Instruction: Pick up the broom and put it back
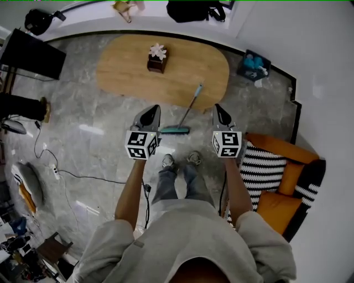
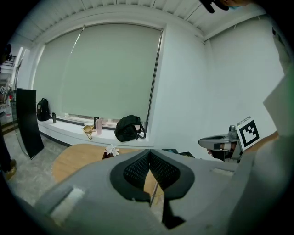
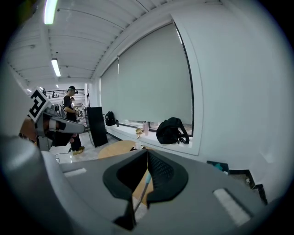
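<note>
Broom [image 1: 188,108] ahead of left gripper [image 1: 155,109] (apart)

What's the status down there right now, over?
Left gripper shut, empty; right gripper same. Broom on floor, handle against table. Nothing visibly blocking it.

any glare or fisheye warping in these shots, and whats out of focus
Head view: edges bend, pale glare patches on the floor, broom clear. Left gripper view: strong fisheye, black corners, the window blind bows, the left gripper is blurred up close. Right gripper view: same warping, ceiling light strip blown out.
</note>
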Demonstrator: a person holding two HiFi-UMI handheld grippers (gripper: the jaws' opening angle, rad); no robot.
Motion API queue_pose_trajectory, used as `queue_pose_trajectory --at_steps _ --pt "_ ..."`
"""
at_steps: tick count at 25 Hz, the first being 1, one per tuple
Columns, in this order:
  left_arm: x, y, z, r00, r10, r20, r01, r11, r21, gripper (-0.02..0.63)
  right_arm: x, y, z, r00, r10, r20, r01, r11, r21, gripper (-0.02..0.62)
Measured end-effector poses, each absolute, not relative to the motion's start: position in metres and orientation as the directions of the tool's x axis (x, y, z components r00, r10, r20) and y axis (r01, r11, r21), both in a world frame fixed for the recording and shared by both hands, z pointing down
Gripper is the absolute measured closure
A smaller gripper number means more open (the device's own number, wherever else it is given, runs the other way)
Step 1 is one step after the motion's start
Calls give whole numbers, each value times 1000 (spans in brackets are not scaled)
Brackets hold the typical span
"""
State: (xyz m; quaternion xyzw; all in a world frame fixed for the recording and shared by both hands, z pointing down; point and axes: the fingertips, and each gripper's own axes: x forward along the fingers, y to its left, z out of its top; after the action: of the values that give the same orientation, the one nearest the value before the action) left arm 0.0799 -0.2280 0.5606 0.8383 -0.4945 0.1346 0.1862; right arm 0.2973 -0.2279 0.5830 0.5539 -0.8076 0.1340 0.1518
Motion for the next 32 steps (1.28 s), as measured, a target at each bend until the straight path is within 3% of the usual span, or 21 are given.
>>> queue_pose_trajectory --at_steps 7,9,13,16,25,32 --pt "80 -223 599 508 -739 442 -860 -460 219 603 275 -215 624 -360 -834 419 -930 355 -93 533" --pt "77 -220 610 519 -727 450 -854 -468 229 603 269 -211 636 -369 -827 424 -928 350 -126 465" --pt "71 -215 634 530 -704 473 -847 -473 244 603 261 -208 666 -367 -808 460 -930 328 -164 241" --pt "67 -215 648 531 -697 481 -846 -468 256 603 257 -211 687 -364 -788 497 -931 325 -167 171" --pt "60 -213 665 521 -696 495 -853 -448 268 603 251 -253 727 -363 -766 530 -931 312 -187 165" --pt "55 -218 676 506 -704 498 -862 -420 282 603 243 -298 762 -351 -751 559 -936 268 -227 209"
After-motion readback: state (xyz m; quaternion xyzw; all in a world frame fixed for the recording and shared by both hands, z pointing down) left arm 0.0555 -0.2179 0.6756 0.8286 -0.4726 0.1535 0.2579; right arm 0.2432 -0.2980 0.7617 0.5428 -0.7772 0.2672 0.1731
